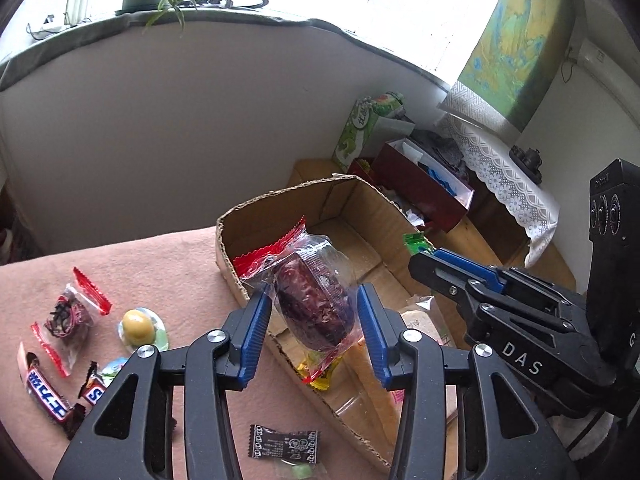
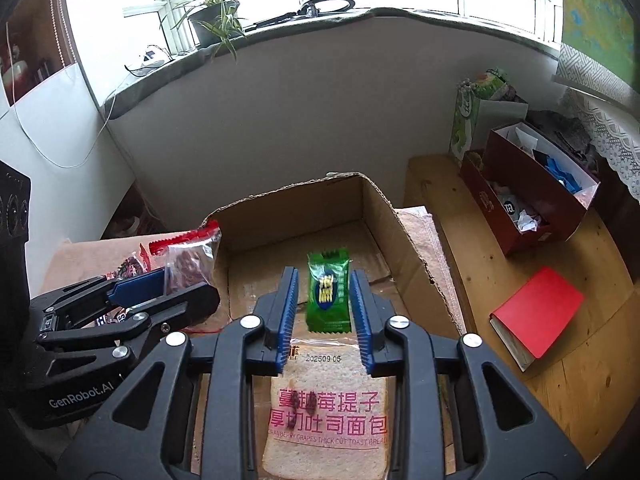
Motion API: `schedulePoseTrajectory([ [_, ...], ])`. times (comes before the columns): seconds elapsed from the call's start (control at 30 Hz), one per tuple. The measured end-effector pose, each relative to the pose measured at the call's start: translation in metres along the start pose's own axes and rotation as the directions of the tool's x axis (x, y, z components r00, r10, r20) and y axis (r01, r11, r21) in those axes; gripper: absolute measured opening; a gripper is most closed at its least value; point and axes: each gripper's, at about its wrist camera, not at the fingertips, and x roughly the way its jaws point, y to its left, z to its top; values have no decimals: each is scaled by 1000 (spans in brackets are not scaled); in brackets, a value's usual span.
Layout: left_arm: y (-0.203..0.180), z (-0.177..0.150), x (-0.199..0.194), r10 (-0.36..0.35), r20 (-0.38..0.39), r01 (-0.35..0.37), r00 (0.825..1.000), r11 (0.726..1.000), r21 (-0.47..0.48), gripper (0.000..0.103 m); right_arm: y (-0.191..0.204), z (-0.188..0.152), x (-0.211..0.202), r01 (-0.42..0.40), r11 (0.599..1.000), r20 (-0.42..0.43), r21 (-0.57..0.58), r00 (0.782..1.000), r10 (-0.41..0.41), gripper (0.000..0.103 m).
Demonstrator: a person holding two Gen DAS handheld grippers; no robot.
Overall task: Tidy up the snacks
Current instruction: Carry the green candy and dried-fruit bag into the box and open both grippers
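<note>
Two grippers hover mid-frame above the cardboard box (image 2: 384, 216): left gripper (image 1: 312, 316) jaws clamped on a cake packet (image 1: 312, 300), right gripper (image 2: 324, 300) jaws pinching a green candy (image 2: 326, 292).

The left gripper (image 1: 314, 322) has matt black plastic arms, ribbed blue pads and shiny metal rivets; it pinches a glossy clear plastic snack wrapper (image 1: 316, 296) with crimped red ends. The right gripper (image 2: 324, 312) is of the same make and nips a shiny green foil-like packet (image 2: 328, 292). The cardboard box (image 2: 396, 216) is dull brown paperboard, its rim torn and rough. The toast bag (image 2: 328, 416) lying in it is clear glossy film. The pink cloth (image 1: 132, 256) under the box looks fuzzy and matt.
</note>
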Motion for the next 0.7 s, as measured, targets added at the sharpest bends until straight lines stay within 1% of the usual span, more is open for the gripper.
schedulePoseTrajectory([
  [0.03,0,0,0,0,-6,0,1000,1000,0,47,0,0,-1,2,1000,5,3,1000,-2,49],
  [0.07,0,0,0,8,-4,-8,1000,1000,2,47,-1,0,-2,4,1000,10,5,1000,-4,51],
  [0.2,1,0,-6,17,7,-17,1000,1000,6,47,-1,-1,-6,8,1000,13,5,1000,-8,51],
  [0.43,7,-3,-20,12,23,-12,1000,1000,-10,47,4,-4,-16,14,1000,22,0,1000,-14,51],
  [0.7,16,-8,-48,12,56,-10,998,999,-31,47,20,-11,-44,5,1000,54,-17,999,-4,51],
])
